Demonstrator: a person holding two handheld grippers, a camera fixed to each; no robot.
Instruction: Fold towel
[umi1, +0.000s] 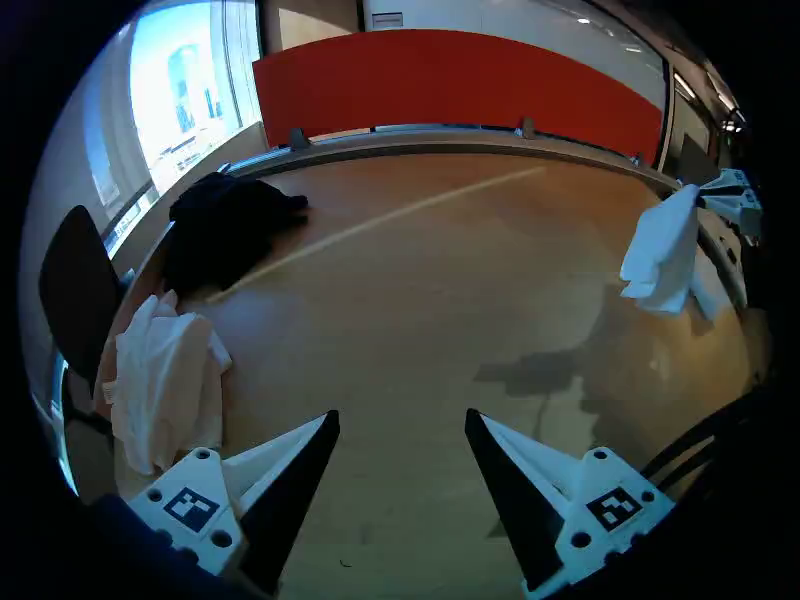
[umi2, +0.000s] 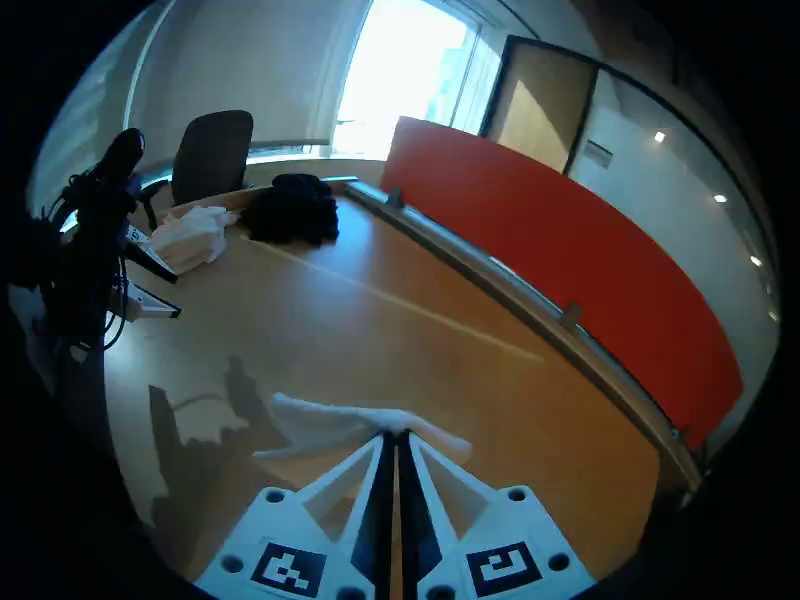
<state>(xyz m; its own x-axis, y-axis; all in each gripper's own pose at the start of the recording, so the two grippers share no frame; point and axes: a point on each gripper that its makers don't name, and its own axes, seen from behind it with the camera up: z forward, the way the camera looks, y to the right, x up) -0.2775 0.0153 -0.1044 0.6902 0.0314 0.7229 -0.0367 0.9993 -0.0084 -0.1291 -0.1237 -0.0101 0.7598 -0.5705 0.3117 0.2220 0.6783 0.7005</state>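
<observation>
white towel (umi2: 320, 420) pinched in my closed right tongs (umi2: 397, 437); left tongs (umi1: 400, 415), wide open and empty, should take a free corner over the tabletop (umi1: 420, 280).

In the left gripper view, a towel (umi1: 660, 250) is held above the surface (umi1: 430, 300) at the right. A cloth pile (umi1: 165, 385) is laid at the left edge, with a garment (umi1: 225, 225) just behind it and a panel (umi1: 450, 85) along the far edge.

Crumpled white towel (umi1: 660, 250) hangs limp in midair.
</observation>
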